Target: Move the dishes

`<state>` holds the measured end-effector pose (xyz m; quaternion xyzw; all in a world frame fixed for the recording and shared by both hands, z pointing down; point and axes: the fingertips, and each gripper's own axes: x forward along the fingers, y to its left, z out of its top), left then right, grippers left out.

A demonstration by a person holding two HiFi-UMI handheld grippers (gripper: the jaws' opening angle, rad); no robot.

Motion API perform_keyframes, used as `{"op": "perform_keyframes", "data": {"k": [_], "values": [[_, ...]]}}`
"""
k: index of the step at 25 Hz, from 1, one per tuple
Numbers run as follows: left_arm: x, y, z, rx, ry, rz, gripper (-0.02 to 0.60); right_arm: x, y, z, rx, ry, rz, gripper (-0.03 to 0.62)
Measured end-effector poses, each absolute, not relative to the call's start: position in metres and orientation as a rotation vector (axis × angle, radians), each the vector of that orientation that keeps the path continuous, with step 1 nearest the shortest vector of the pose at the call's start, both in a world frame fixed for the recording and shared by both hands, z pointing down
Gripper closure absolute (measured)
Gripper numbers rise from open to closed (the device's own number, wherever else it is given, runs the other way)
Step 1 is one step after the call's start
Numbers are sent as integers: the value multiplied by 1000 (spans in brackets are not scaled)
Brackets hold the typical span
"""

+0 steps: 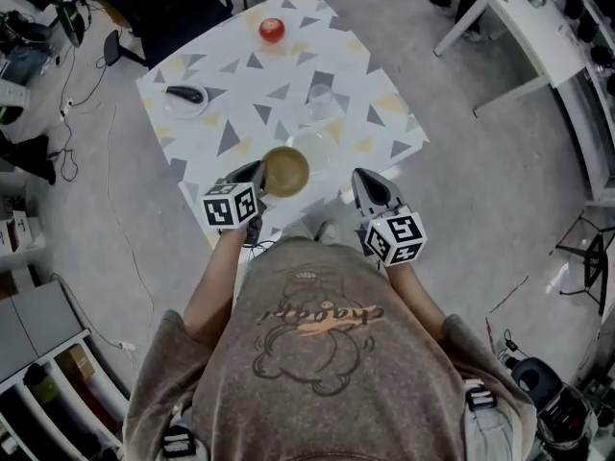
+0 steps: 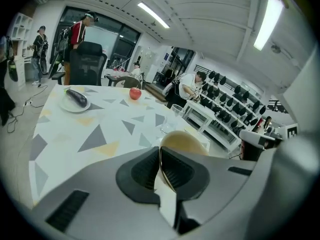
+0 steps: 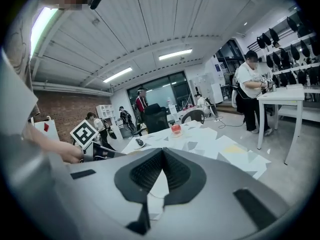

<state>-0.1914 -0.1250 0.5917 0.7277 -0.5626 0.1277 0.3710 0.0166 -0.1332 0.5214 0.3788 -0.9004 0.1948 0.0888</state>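
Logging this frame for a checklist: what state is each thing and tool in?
left tool: shut on bowl rim
right tool: shut, nothing held
bowl: gripped, looks empty
glass: upright, untouched
eggplant: lying on plate
red fruit: untouched, far end of table

My left claw (image 2: 160, 156) covers most of the brown bowl (image 2: 182, 140) in its own view; only the far arc of the rim shows. From the head view, the dark thing (image 1: 184, 93) on the white plate (image 1: 197, 107) is too small to name. My chest (image 1: 317, 353) and left claw cover the tabletop's (image 1: 240, 75) near corner.
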Motion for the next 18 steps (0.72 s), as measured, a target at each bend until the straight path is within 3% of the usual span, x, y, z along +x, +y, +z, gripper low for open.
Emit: {"op": "perform_keyframes", "data": {"k": [18], "values": [[-211,-75,659,1688,-1426,361,552,-6,-122,533,1033,-2669,590,591]]}}
